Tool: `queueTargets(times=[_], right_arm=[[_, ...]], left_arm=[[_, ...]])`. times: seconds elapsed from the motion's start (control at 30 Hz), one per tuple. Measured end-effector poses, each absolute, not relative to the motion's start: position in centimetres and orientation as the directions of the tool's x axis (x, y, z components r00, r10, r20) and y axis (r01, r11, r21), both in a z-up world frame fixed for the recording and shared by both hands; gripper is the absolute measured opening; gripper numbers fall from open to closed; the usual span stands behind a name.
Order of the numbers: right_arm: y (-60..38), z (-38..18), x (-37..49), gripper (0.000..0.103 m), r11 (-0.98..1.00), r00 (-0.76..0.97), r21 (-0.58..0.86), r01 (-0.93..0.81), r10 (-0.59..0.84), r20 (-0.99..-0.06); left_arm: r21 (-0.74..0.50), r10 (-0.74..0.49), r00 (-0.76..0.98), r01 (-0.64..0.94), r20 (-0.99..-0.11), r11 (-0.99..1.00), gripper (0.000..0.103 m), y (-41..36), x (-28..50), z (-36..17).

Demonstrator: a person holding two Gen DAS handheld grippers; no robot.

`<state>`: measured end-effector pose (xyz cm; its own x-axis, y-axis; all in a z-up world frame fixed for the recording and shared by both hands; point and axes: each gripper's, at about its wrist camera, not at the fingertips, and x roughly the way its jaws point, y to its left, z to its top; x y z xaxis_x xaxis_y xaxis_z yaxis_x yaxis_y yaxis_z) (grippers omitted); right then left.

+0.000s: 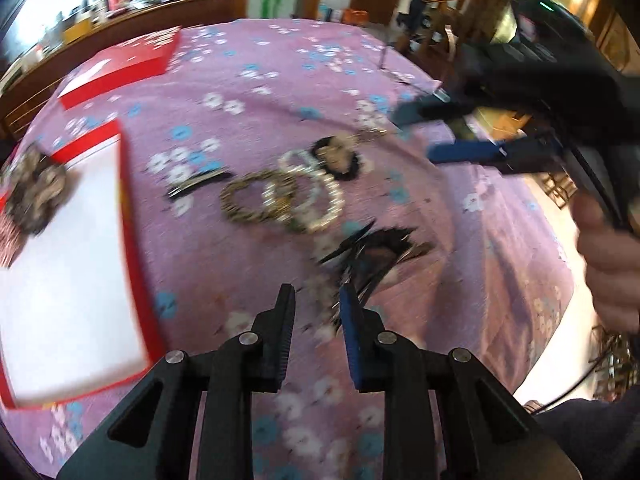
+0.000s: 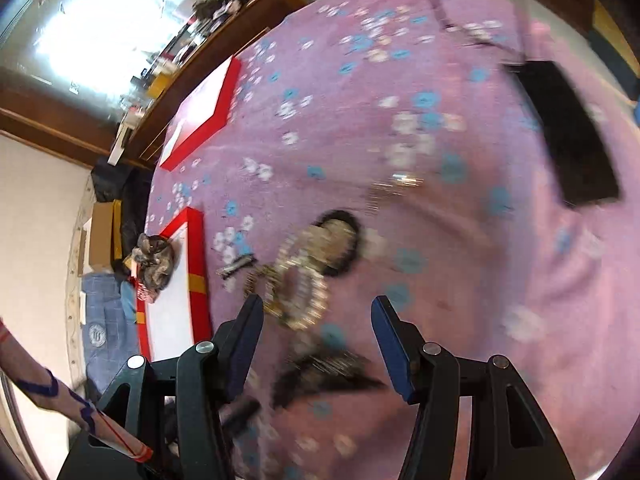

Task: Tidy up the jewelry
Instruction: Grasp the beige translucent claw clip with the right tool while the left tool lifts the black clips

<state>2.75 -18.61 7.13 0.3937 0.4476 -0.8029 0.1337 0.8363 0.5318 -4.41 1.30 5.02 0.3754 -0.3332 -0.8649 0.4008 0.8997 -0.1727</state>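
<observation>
Several beaded and pearl bracelets (image 1: 280,196) (image 2: 300,292) lie tangled on the pink flowered cloth, beside a black furry round piece (image 1: 340,160) (image 2: 340,240). A black feathery hair clip (image 1: 372,252) (image 2: 320,376) lies nearer. My left gripper (image 1: 317,294) hovers just short of that clip, its jaws narrow but apart, and only cloth shows between them. My right gripper (image 1: 420,136) (image 2: 316,306) stands open above the bracelets and the clip, holding nothing. A red box with a white lining (image 1: 124,208) (image 2: 196,280) sits at the left with a mottled scrunchie (image 1: 34,192) (image 2: 154,264) in its far corner.
The red lid (image 1: 124,64) (image 2: 204,116) lies farther back on the left. A small black bar clip (image 1: 196,184) (image 2: 238,266) rests between the box and the bracelets, with a gold piece (image 1: 368,134) (image 2: 404,180) beyond. A flat black case (image 2: 572,140) lies at the right. A person's hand (image 1: 608,264) grips the right tool.
</observation>
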Motion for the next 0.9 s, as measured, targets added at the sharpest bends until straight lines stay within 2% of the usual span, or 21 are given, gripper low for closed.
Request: queueTargets(times=[0.2,0.27,0.33,0.43,0.53,0.6,0.73,0.9], right_arm=[[-16.5,4.9,7.1,0.058,0.845,0.351,0.490,0.215,0.401,-0.846],[-16.1,4.1,8.0,0.042,0.864,0.334,0.447,0.232,0.361,-0.871],[-15.7,3.2,8.7,0.034,0.872,0.303,0.426,0.243,0.349,-0.887],[-15.7,2.4,8.8,0.031,0.867,0.294,0.425,0.259,0.348,-0.890],[-16.1,3.2,8.3,0.018,0.873,0.324,0.429,0.232,0.346,-0.880],[-16.6,3.9,7.7,0.018,0.872,0.341,0.437,0.218,0.352,-0.872],[-18.2,5.6,5.7,0.018,0.866,0.374,0.457,0.202,0.363,-0.854],[-19.6,6.7,4.5,0.018,0.863,0.414,0.469,0.188,0.363,-0.835]], left_arm=[[-0.189,-0.331,0.389,0.360,-0.860,0.914,0.024,3.8,-5.6,5.2],[-0.191,-0.331,0.394,0.354,-0.857,0.915,0.027,4.3,-5.8,5.3],[-0.191,-0.333,0.399,0.356,-0.854,0.915,0.035,4.5,-5.7,5.4],[-0.191,-0.341,0.399,0.370,-0.851,0.909,0.047,4.3,-5.7,5.5],[-0.186,-0.349,0.398,0.393,-0.848,0.900,0.056,3.5,-5.4,5.8],[-0.180,-0.354,0.389,0.416,-0.850,0.891,0.059,2.8,-5.1,5.8],[-0.153,-0.344,0.359,0.466,-0.868,0.871,0.072,0.6,-4.1,5.1],[-0.119,-0.325,0.325,0.521,-0.888,0.845,0.072,-2.2,-2.3,3.6]])
